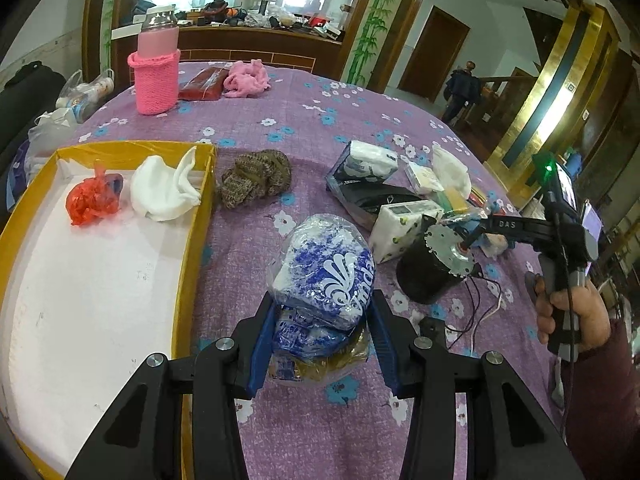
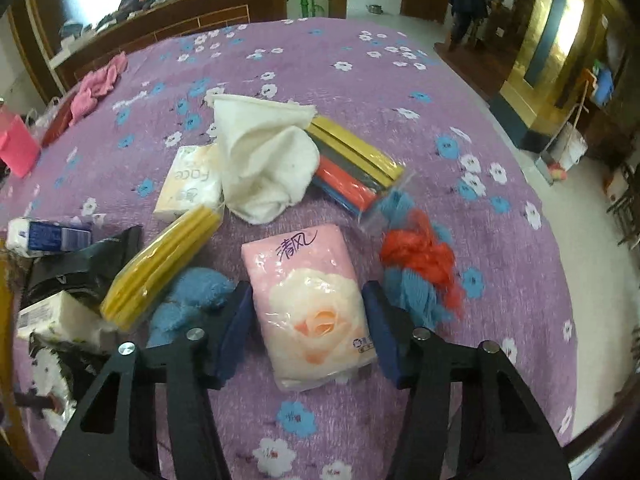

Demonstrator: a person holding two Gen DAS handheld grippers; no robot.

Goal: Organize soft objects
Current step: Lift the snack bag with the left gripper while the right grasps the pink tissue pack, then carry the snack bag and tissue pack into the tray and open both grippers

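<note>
Soft objects lie scattered on a purple floral cloth (image 1: 312, 120). Left wrist view, lower centre: the left gripper (image 1: 322, 344) pinches a crinkly clear plastic bag with blue-and-white print (image 1: 326, 268), blue pads pressed into both sides, bag bulging above the fingers. Left edge: yellow-rimmed white tray (image 1: 192, 216) holding a crumpled red plastic bag (image 1: 90, 200) and a white cloth (image 1: 164, 188) in its upper part. Just right of the tray rim, a brown knitted bundle (image 1: 254, 178). Upper left: pink bottle in a knit sleeve (image 1: 156, 68), fluffy pink cloth (image 1: 246, 78) beside it. Centre right: black motor with wires (image 1: 434, 264).

Right wrist view, lower centre: pink tissue pack with a rose print (image 2: 314, 304) lies flat between the fingers of the right gripper (image 2: 308, 320); jaws partly spread, whether the pads touch the pack I cannot tell. Blue-and-red yarn (image 2: 420, 268) to its right, blue fuzzy cloth (image 2: 188, 296) to its left, white towel (image 2: 268, 160) above.
</note>
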